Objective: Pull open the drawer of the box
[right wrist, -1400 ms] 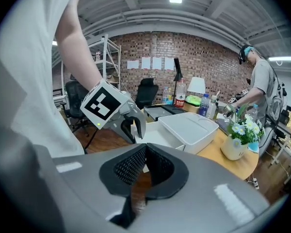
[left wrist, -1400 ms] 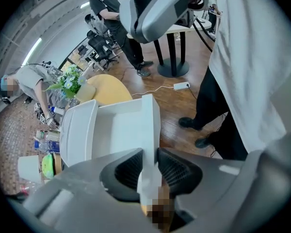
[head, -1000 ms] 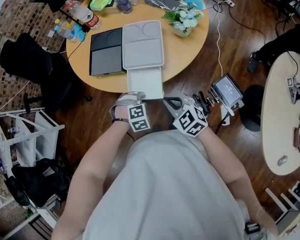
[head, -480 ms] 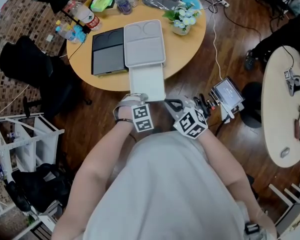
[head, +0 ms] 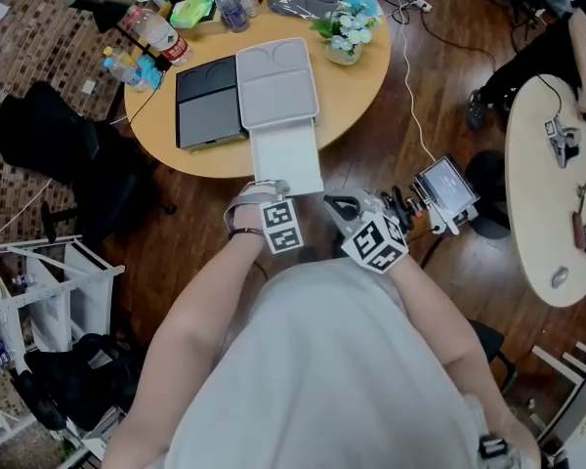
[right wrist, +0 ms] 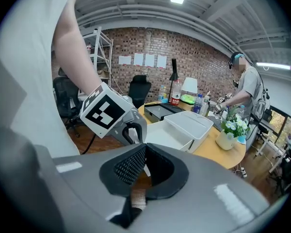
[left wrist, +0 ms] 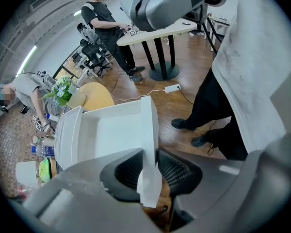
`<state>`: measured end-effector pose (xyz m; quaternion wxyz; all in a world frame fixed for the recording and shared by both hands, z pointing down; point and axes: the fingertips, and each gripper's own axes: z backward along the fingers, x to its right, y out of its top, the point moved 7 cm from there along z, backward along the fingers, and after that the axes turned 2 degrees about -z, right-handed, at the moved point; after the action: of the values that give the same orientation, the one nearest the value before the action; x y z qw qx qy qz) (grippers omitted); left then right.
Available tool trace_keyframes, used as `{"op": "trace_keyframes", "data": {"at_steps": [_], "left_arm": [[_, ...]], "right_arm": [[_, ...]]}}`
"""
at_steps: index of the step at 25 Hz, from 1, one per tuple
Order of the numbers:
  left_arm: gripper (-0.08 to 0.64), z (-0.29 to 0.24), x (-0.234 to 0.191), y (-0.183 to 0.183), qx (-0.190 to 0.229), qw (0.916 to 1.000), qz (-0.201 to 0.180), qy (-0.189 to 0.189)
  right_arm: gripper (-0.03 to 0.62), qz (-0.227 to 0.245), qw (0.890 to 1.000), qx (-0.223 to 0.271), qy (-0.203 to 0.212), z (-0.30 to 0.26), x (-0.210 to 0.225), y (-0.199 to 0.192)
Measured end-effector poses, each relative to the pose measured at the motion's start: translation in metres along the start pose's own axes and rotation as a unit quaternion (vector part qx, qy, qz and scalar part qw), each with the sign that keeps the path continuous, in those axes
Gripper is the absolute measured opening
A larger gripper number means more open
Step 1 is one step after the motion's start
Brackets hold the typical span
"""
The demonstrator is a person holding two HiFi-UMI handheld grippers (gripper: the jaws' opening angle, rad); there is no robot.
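White drawer (head: 285,159) is seen drawn well out of the box (head: 276,84), past the desk's (head: 361,91) near edge, its front panel clamped by the left tool (left wrist: 148,174). Nearby, the right tool (right wrist: 141,165) is held closed, empty. Only a short straight pull seems left.

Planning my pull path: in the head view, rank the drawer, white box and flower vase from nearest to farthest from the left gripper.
1. The drawer, gripped by the left gripper.
2. The white box, directly behind the drawer.
3. The flower vase, beyond the box, to the right.
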<state>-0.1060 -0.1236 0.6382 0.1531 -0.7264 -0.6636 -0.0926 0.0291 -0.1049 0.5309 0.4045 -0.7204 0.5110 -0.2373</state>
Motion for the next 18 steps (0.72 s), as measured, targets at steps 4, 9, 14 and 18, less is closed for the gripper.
{"op": "trace_keyframes", "data": {"at_steps": [4, 9, 14, 18], "left_arm": [[0.141, 0.010, -0.004, -0.001, 0.030, 0.9991, 0.017, 0.027], [0.160, 0.042, -0.002, -0.006, 0.089, 0.9921, 0.070, 0.054], [0.140, 0.095, 0.015, -0.017, 0.196, 0.9632, 0.162, 0.088], [0.050, 0.139, 0.041, -0.024, 0.303, 0.9171, 0.238, 0.102]], "right_arm": [[0.006, 0.001, 1.000, -0.007, -0.014, 0.006, -0.008, 0.000], [0.006, 0.012, 0.999, -0.005, -0.035, 0.017, -0.017, 0.005], [0.006, 0.017, 0.998, -0.006, -0.059, 0.033, -0.031, 0.013], [0.006, 0.020, 0.998, -0.002, -0.065, 0.050, -0.044, 0.025]]}}
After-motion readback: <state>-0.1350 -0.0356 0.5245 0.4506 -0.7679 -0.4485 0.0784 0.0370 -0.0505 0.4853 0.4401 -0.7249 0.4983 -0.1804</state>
